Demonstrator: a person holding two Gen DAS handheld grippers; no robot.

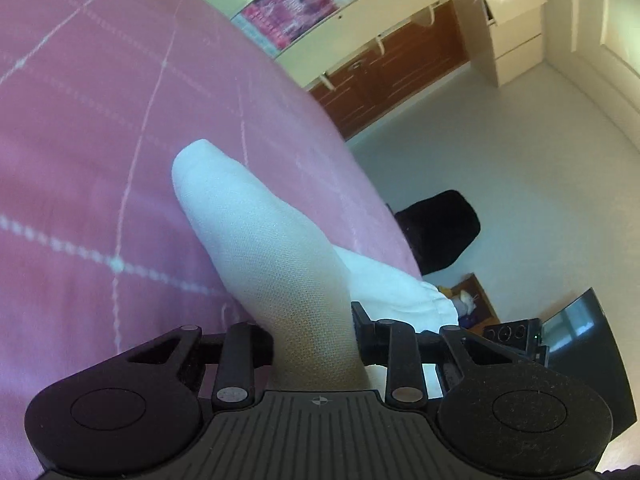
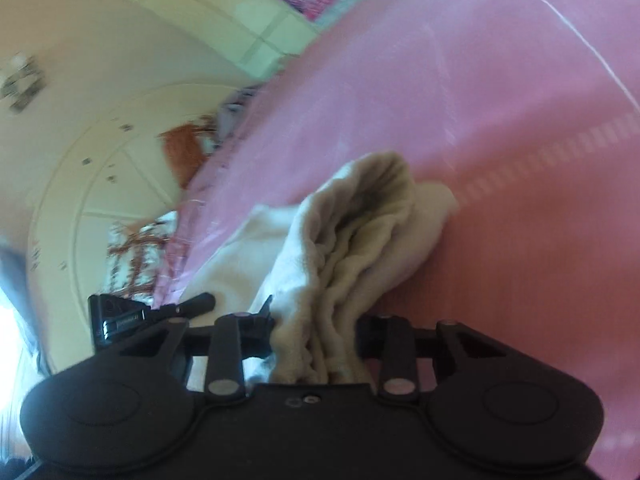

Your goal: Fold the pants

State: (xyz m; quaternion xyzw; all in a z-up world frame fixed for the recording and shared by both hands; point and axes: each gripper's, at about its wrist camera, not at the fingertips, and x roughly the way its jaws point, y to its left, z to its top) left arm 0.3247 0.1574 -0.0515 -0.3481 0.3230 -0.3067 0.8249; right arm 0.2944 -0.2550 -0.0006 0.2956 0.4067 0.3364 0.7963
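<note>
The pants [image 1: 256, 220] are white and lie on a pink bedspread [image 1: 80, 140]. My left gripper [image 1: 316, 344] is shut on a smooth flat part of the pants, which runs away from the jaws across the bed. My right gripper [image 2: 316, 336] is shut on a bunched, gathered part of the pants [image 2: 352, 232], lifted a little off the pink bedspread [image 2: 500, 120]. The other gripper [image 2: 120, 320] shows at the left of the right wrist view, close by. The fingertips of both grippers are hidden in the cloth.
The bed edge runs diagonally to the right of the left gripper. Beyond it are a pale floor [image 1: 500, 152], a black chair [image 1: 440, 228], a brown cabinet [image 1: 400, 76] and a dark screen [image 1: 580, 320]. Patterned bedding [image 2: 136, 248] lies left of the right gripper.
</note>
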